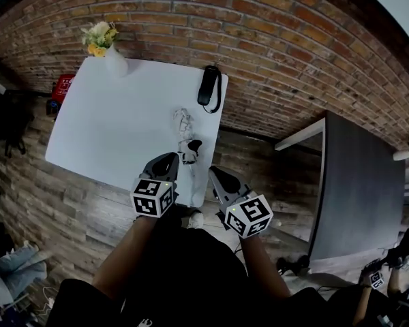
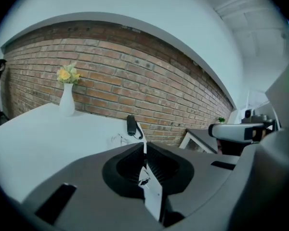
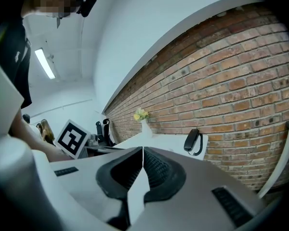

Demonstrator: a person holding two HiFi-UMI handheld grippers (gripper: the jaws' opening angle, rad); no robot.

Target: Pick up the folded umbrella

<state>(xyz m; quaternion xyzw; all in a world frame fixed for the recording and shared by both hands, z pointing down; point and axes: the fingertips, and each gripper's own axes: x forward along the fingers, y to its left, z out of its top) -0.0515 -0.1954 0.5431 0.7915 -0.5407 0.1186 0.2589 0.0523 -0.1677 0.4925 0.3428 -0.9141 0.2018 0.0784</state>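
My left claw (image 1: 169, 159) and right claw (image 1: 215, 174) hover clenched and empty at the table's (image 1: 109, 128) near edge, so I'm at the approach step and must next open toward the folded umbrella (image 1: 208, 86) at its far edge.

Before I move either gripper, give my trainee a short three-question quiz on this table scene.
1. Multiple choice: where on the white table does the folded umbrella lie?
A) near left corner
B) far right corner, by the brick wall
C) dead centre
2. True or false: the left gripper holds the umbrella.
3. What stands at the table's far left corner?
Key:
1. B.
2. False. It and the right gripper are both shut and empty, close to the table's near edge.
3. A white vase of flowers.
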